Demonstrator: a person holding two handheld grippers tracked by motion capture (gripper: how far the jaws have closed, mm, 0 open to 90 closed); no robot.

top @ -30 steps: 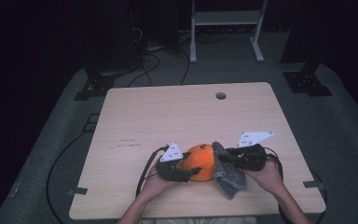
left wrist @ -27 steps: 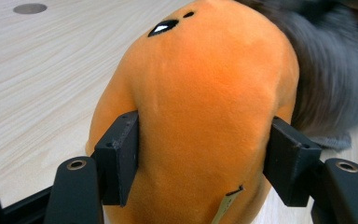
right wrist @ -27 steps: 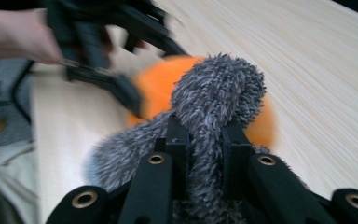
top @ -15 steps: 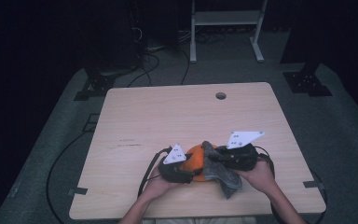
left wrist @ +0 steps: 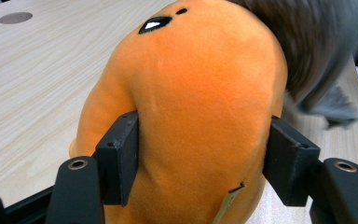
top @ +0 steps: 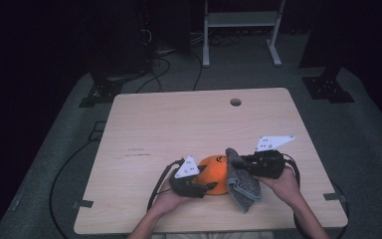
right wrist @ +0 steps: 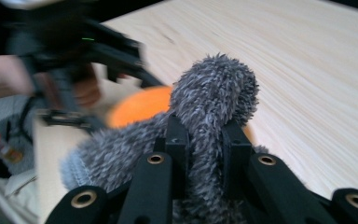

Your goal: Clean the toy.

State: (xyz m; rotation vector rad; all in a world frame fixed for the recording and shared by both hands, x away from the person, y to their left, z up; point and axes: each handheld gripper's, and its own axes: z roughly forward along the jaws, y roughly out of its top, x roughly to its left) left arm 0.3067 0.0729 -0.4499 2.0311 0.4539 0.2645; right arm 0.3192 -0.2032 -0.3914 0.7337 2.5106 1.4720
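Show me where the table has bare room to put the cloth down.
Free: the table from the orange plush toy back to the round hole, plus the left part. Crowded: the near edge, where the left gripper clamps the toy and the right gripper holds the grey cloth.

I see the bench (top: 179, 124) bare across its far half and both sides, giving open passage there. Near my edge, the orange plush toy (top: 218, 174) and grey cloth (top: 241, 184) crowd the space between the left gripper (top: 206, 188) and right gripper (top: 238, 162).
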